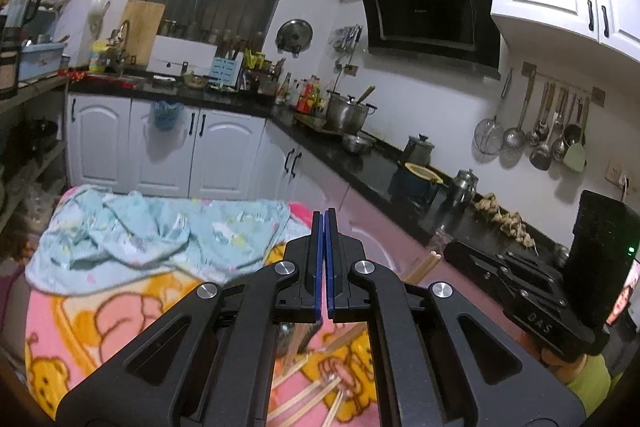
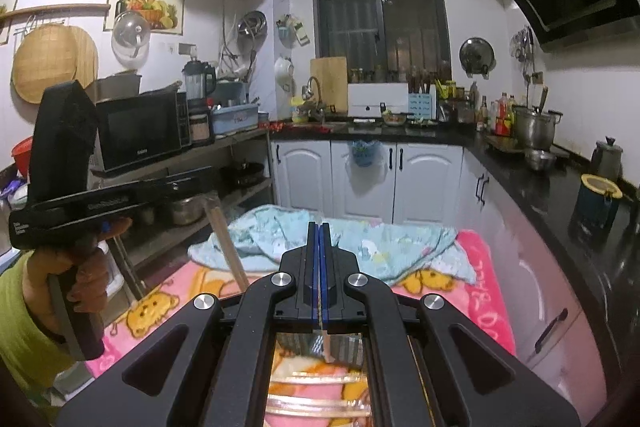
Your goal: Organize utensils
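Observation:
Several wooden chopsticks lie on the pink cartoon blanket under my left gripper, whose blue pads are pressed together with nothing visible between them. My right gripper is shut on a thin chopstick that hangs down below the pads over more chopsticks. In the right wrist view the left gripper body is at the left, with a chopstick slanting down beneath it. In the left wrist view the right gripper body is at the right.
A crumpled light blue cloth lies at the blanket's far end. White cabinets and a black counter with pots run behind and to the right. A metal shelf with a microwave stands at the left.

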`<control>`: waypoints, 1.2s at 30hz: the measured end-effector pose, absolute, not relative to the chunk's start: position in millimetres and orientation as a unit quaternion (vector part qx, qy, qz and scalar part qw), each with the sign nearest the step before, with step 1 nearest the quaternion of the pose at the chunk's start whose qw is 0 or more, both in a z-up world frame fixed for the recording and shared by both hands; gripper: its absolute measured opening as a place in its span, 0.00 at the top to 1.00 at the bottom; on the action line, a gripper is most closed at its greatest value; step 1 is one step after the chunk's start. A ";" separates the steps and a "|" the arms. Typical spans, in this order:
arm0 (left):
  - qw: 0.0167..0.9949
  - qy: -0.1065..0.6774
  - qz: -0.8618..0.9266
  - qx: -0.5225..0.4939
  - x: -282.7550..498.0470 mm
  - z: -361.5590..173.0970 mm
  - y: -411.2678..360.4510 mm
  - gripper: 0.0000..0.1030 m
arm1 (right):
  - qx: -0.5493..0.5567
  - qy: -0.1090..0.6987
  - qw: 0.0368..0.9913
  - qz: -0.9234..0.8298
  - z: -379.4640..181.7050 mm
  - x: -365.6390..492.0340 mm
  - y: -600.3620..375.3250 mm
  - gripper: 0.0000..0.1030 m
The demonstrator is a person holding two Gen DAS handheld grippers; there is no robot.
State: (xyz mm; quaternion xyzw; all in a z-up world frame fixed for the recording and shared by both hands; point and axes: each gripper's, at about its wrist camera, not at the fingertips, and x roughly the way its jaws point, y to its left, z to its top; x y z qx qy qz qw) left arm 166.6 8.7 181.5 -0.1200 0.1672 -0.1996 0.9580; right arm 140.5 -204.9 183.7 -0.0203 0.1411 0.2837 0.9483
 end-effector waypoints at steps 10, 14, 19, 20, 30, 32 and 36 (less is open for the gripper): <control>0.960 0.158 -0.192 -0.129 209.2 197.7 3.4 1.00 | -0.001 0.143 0.949 0.280 204.8 180.9 -202.0 0.99; 0.959 0.165 -0.188 -0.135 226.4 194.1 3.3 1.00 | -0.003 0.147 0.951 0.273 205.7 196.5 -200.6 0.99; 0.957 0.182 -0.180 -0.133 248.7 180.7 0.1 1.00 | -0.006 0.154 0.952 0.265 203.9 212.1 -197.7 0.99; 0.957 0.184 -0.179 -0.132 251.5 178.4 -0.6 1.00 | -0.005 0.156 0.952 0.264 202.5 215.4 -198.3 0.99; 0.951 0.222 -0.171 -0.133 275.9 136.8 -3.5 1.00 | 0.010 0.198 0.948 0.250 173.6 247.0 -194.1 0.98; 0.952 0.227 -0.156 -0.132 277.2 129.6 -0.4 0.92 | 0.008 0.213 0.947 0.239 164.9 251.5 -192.5 0.81; 0.958 0.227 -0.124 -0.123 269.6 119.2 13.8 0.50 | 0.000 0.208 0.953 0.220 151.9 243.4 -197.4 0.51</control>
